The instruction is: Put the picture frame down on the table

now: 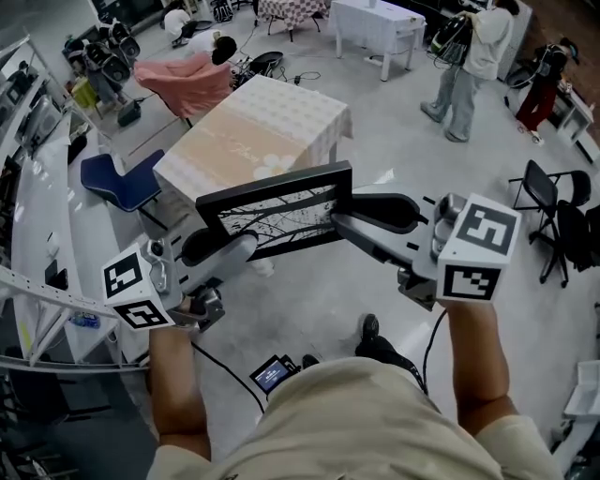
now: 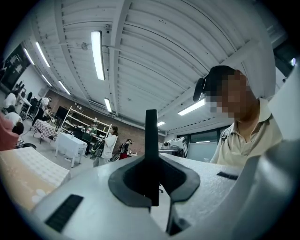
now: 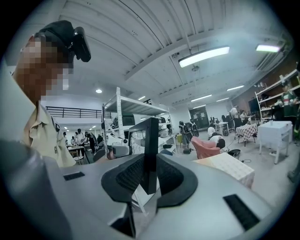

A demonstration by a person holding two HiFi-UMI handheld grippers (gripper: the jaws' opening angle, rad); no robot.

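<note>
Head view, left claw [image 1: 240, 247], right claw [image 1: 343, 221] clamping picture frame [image 1: 277, 214] edges, table [image 1: 267, 127] beyond

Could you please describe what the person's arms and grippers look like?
Both the left gripper and right gripper have light grey bodies and black-padded jaws. Each carries a white cube printed with black square markers. A black cable trails from the left one. The forearms are bare below a beige shirt.

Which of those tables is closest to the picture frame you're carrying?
The table with the beige flower-patterned cloth, just beyond the picture frame. The white-draped table and the checkered-cloth table stand much farther back.
</note>
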